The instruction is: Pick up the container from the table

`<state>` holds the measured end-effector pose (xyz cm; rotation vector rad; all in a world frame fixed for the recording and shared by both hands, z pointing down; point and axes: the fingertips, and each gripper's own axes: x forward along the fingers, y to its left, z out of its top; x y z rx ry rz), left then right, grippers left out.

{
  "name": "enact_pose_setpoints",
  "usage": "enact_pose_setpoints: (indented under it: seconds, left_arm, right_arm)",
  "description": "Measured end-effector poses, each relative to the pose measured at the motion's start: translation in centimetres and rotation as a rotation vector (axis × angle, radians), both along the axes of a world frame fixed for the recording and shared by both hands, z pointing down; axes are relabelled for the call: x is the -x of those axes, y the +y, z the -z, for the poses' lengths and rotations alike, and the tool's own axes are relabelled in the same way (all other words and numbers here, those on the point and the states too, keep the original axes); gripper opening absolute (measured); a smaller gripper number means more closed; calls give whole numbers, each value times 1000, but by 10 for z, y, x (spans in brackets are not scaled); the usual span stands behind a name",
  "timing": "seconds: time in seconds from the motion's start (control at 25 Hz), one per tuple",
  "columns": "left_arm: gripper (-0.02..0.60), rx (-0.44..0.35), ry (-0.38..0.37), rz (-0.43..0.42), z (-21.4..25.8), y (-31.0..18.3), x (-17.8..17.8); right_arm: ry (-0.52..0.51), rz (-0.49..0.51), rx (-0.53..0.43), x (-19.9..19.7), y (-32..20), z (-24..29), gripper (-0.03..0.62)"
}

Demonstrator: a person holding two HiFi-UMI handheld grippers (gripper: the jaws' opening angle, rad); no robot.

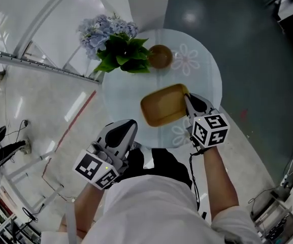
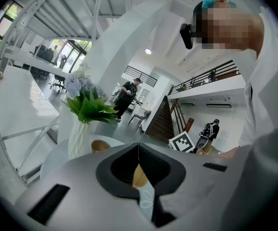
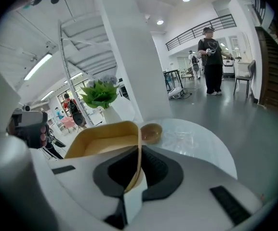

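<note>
Left tool (image 1: 120, 134): my jaws are pressed together on nothing; it hangs off the near edge of the tabletop (image 1: 207, 72), apart from the container.
Flowers (image 1: 117, 43): pale blue with green leaves, in a white vase (image 2: 79, 138) at the far left of the tabletop.
Container (image 1: 162, 105): tan, shallow and tilted, over the near part of the round glass tabletop; I have it by its right rim.
Bowl (image 1: 160, 56): small and brown, just right of the flowers, beyond the container.
Right tool (image 1: 188, 101): narrow, with the jaws clamped on the container's thin rim.
</note>
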<state>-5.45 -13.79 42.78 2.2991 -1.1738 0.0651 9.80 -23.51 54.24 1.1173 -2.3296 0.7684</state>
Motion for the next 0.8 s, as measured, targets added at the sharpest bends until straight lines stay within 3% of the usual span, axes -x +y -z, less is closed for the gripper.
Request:
enact_pose_setpoints:
  seconds: [0.8]
  left_arm:
    - [21, -169, -21, -20, 84, 14, 13]
  right_arm:
    - [-124, -62, -229, 2, 22, 152, 31]
